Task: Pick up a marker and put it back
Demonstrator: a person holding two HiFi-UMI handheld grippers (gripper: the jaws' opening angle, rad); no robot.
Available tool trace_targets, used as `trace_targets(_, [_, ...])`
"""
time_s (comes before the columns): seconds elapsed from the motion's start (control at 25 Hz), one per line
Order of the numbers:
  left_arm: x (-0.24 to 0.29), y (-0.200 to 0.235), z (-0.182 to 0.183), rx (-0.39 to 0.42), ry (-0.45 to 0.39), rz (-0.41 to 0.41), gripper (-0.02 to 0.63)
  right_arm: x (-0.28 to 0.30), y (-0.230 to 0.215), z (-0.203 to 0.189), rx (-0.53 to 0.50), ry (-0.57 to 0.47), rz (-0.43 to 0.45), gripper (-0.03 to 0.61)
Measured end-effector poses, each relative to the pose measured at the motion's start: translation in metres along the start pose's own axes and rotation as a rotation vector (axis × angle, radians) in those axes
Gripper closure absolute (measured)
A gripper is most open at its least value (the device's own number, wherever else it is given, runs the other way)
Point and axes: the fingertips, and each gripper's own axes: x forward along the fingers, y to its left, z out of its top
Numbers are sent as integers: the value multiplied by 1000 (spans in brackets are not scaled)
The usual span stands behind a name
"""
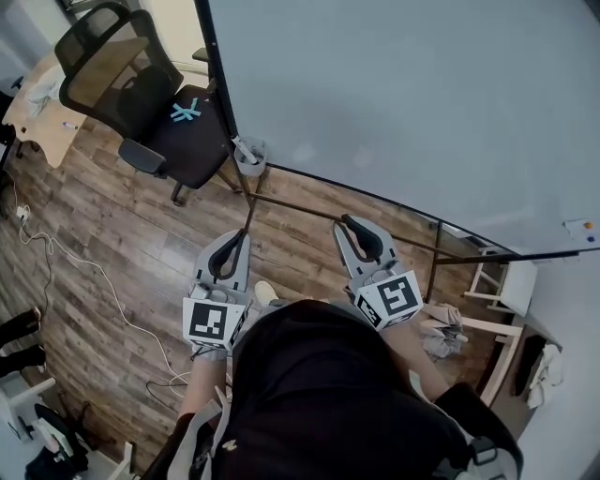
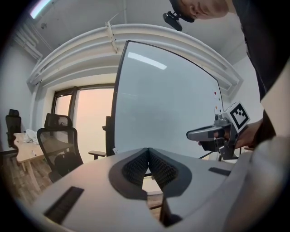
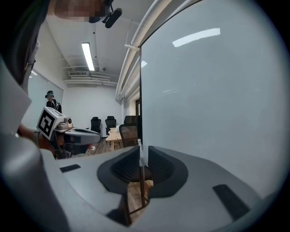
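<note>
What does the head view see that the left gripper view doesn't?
Only the head view shows the white cable and the blue thing on the black chair. Only the left gripper view shows the glowing window and the ceiling. Both show that chair, the whiteboard and the right gripper.

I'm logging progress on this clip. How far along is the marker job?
Nothing looks done yet. In hand: nothing. The left gripper is shut on air and the right gripper stands slightly open and empty; both hang low before the whiteboard. Left: the whole pick-up and return. No marker is clearly visible. The grey holder at the board's lower corner may hold some, but that is too small to tell.
</note>
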Motion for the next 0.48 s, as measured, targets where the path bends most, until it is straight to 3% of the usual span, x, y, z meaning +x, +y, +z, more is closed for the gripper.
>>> trace_targets(0.48, [-28,78,-14,-39,12,51,604,87,36,14,-55,44,36,514])
